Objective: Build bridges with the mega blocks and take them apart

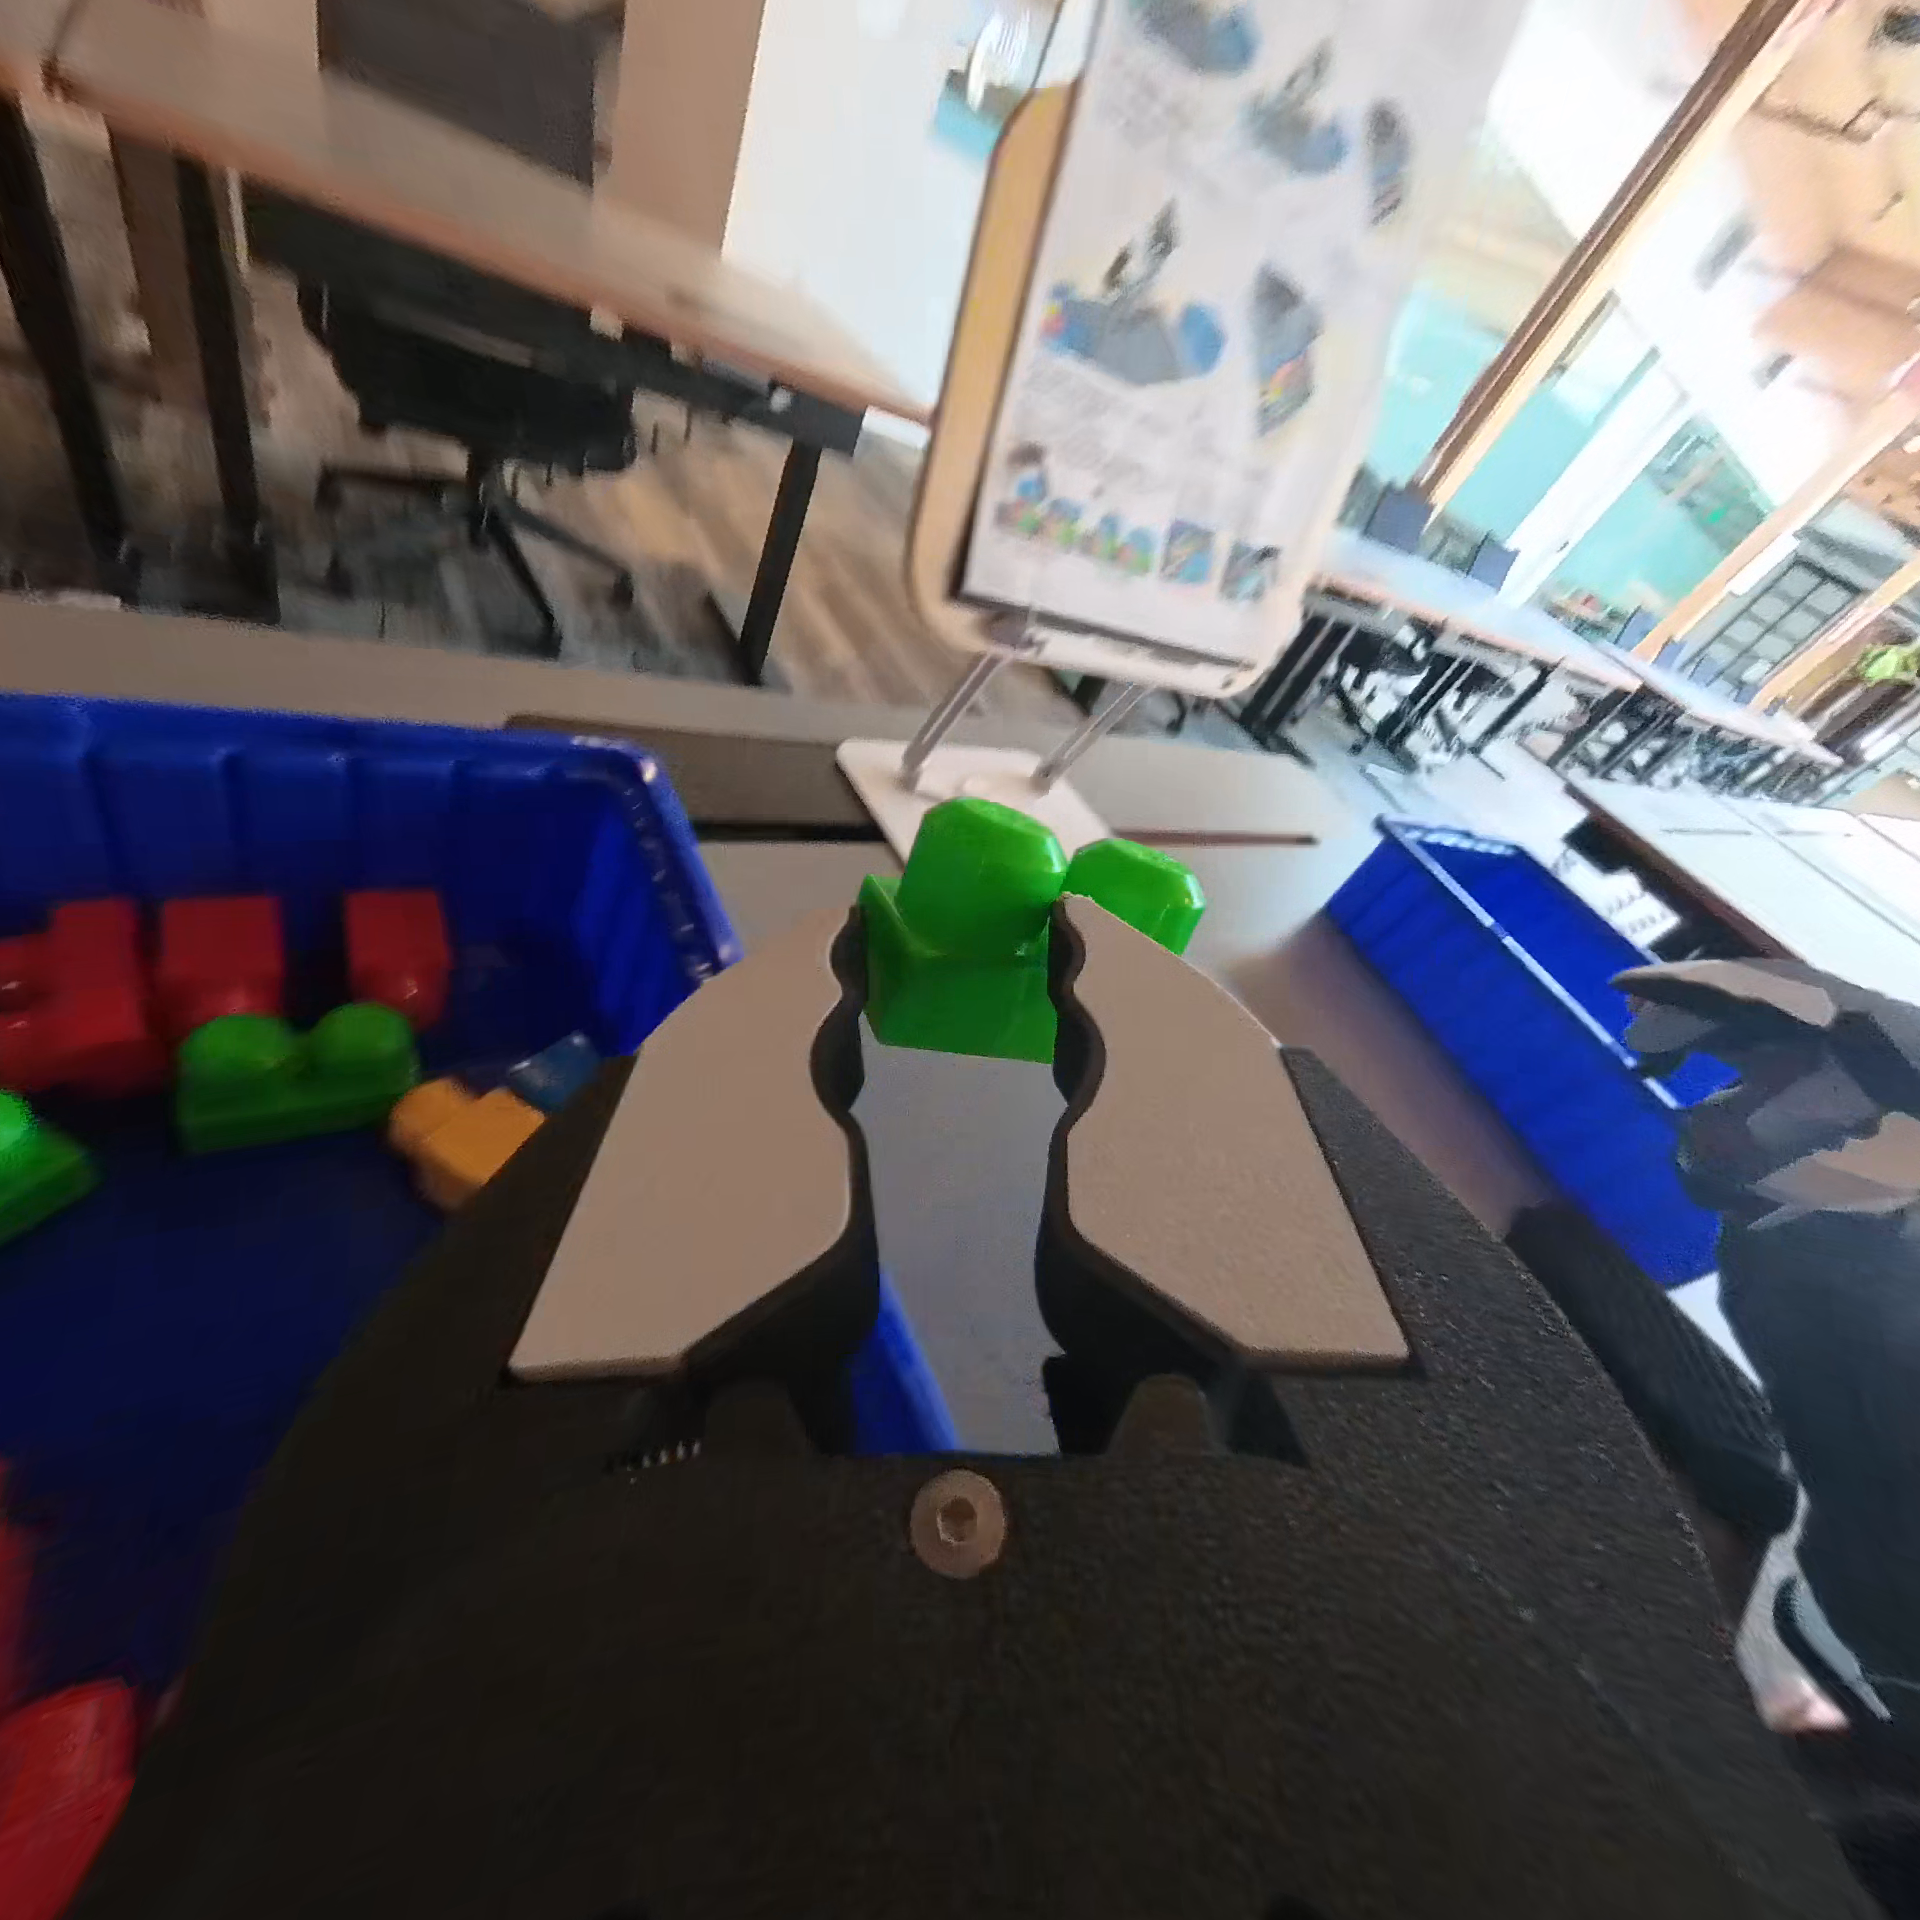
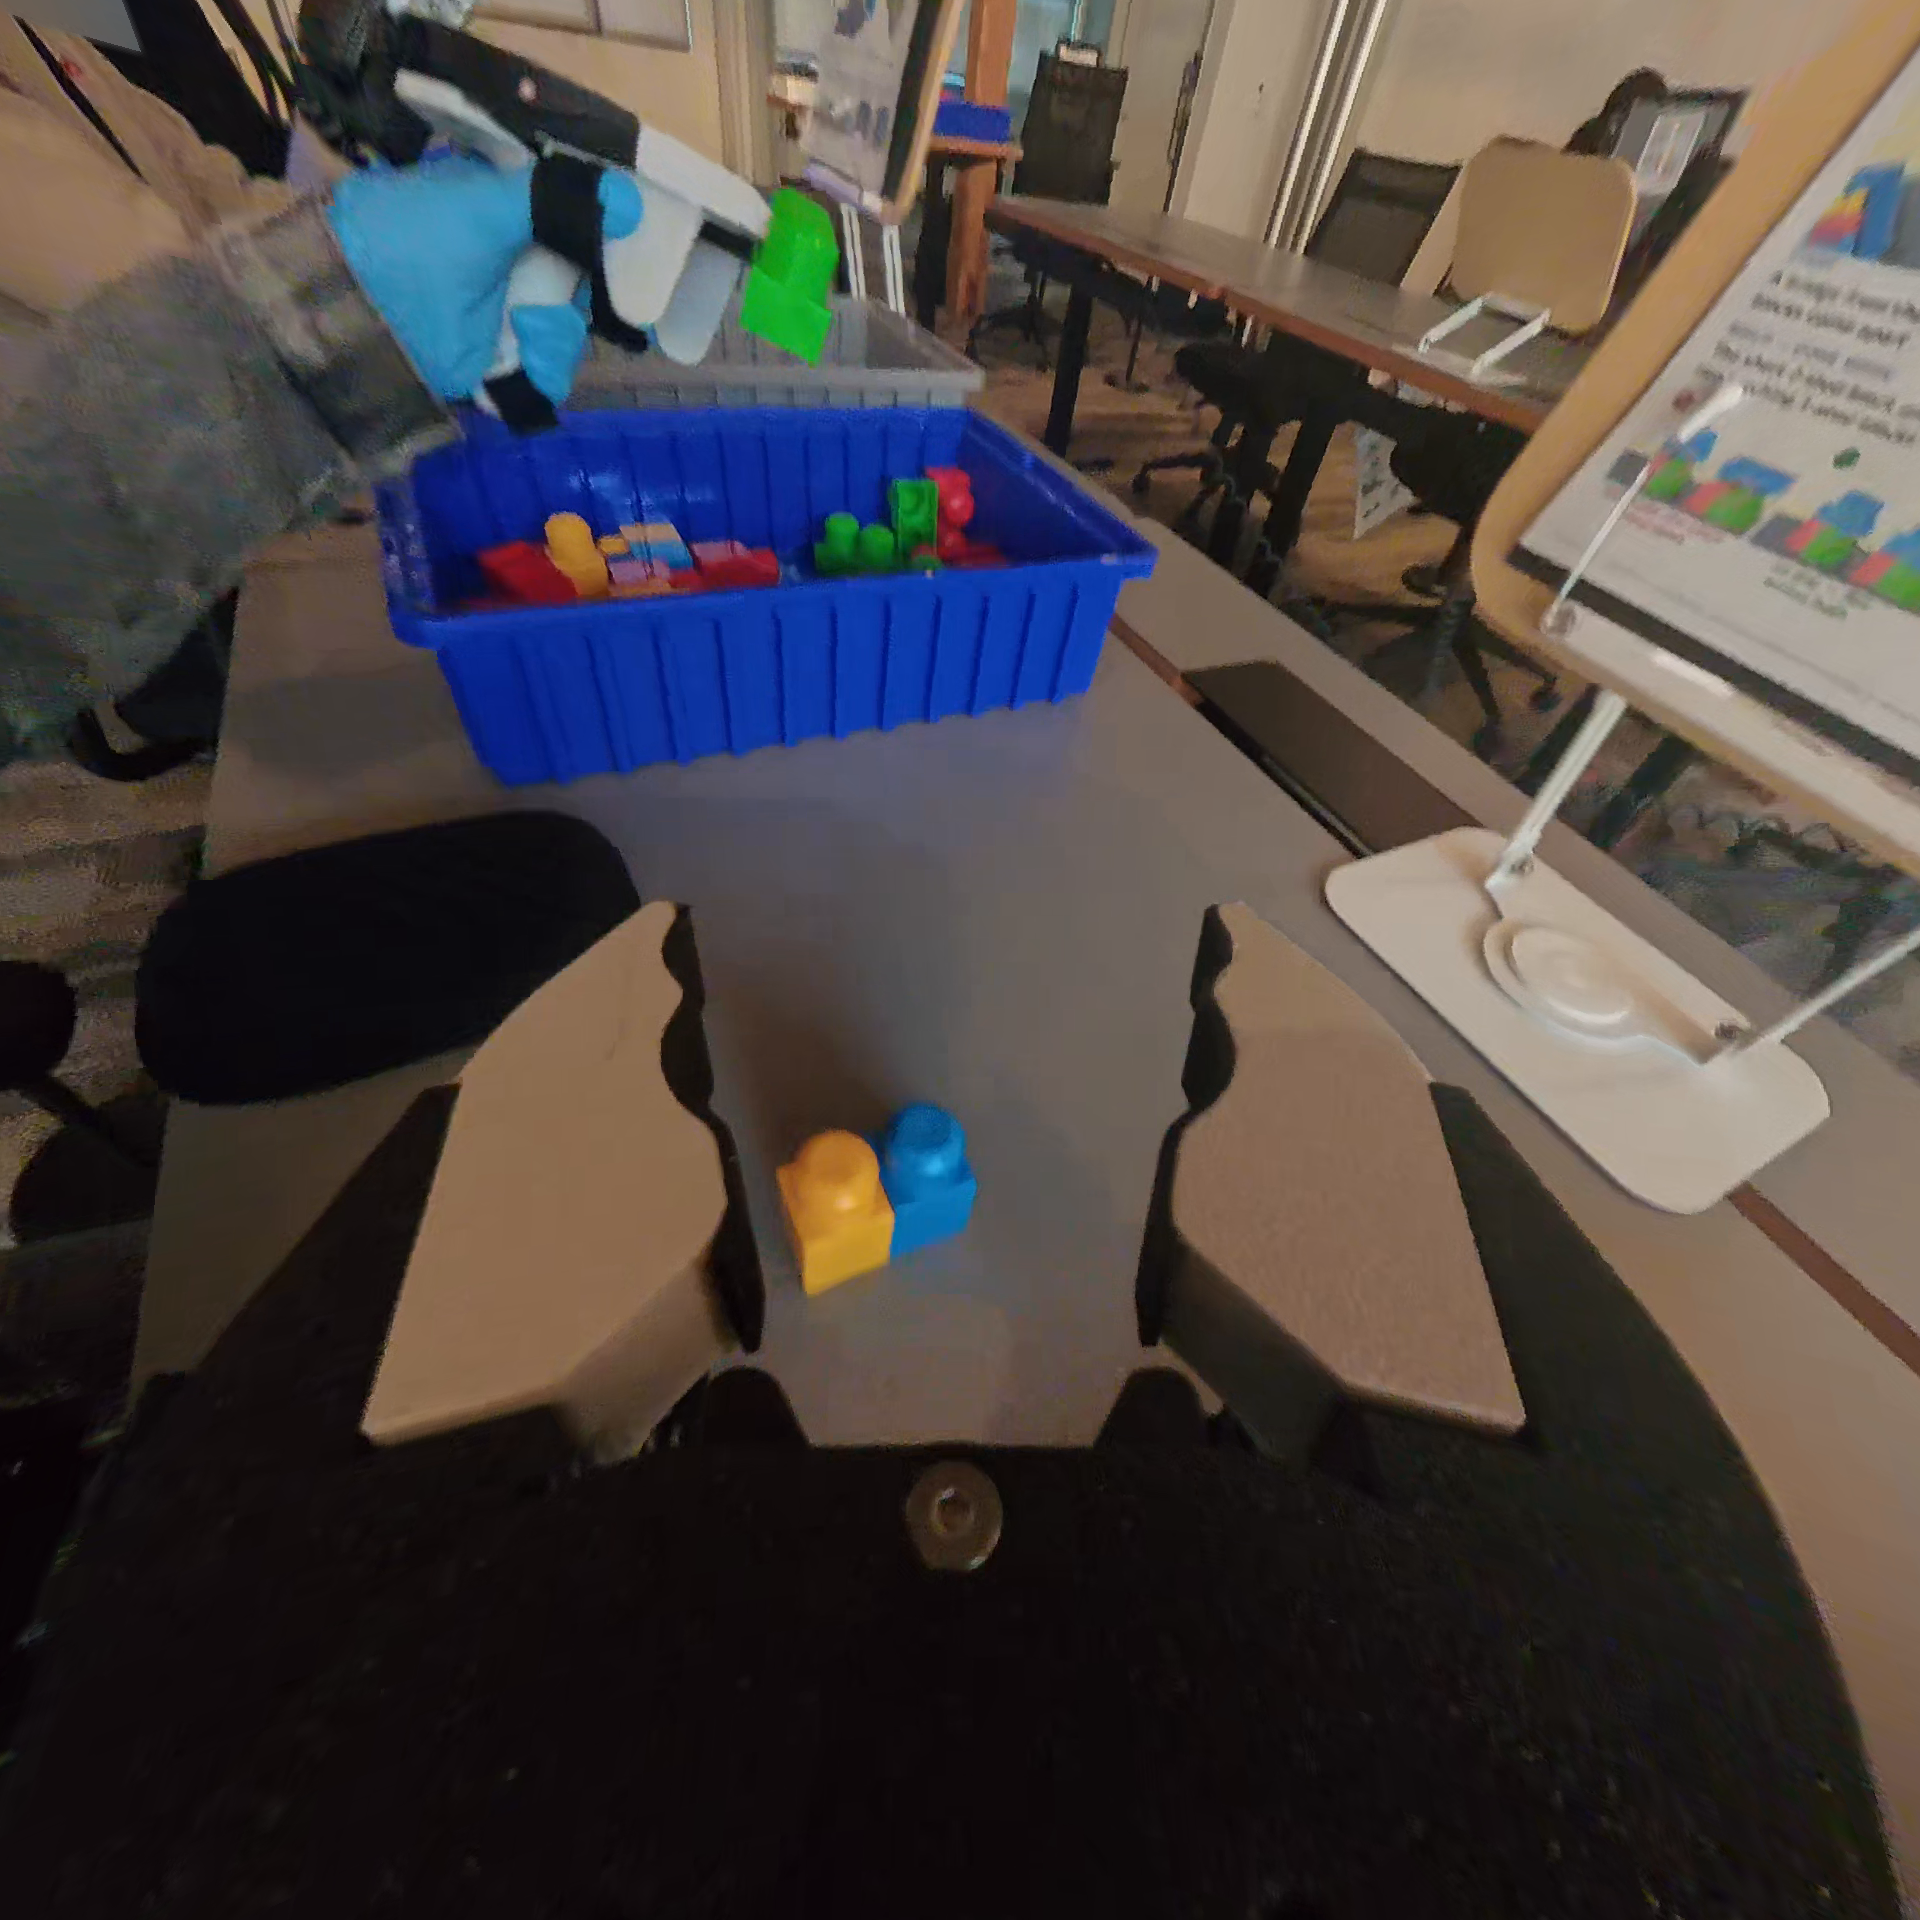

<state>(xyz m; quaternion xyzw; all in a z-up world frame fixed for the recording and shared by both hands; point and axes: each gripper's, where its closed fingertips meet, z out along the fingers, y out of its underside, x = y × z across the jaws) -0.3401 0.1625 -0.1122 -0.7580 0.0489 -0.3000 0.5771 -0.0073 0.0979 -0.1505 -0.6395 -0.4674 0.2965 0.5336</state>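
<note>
Green two-stud block [image 1: 961, 951] pinched between the left gripper [image 1: 954, 971] jaws above the blue bin [image 2: 769, 634], likely for bridging; yellow block [image 2: 834, 1210] and blue block [image 2: 928, 1179] between wide-open, empty right gripper [image 2: 945, 1039] jaws on worktop [image 2: 935, 831].

Ahead of my right gripper [image 2: 951, 1132] the grey table [image 2: 935, 883] lies open up to the blue bin [image 2: 769, 665]. Obstacles: a yellow block [image 2: 834, 1210] touching a blue block [image 2: 928, 1179] between the spread fingers, a white stand base [image 2: 1579, 1018] to the right, a black pad [image 2: 384, 945] to the left.
</note>
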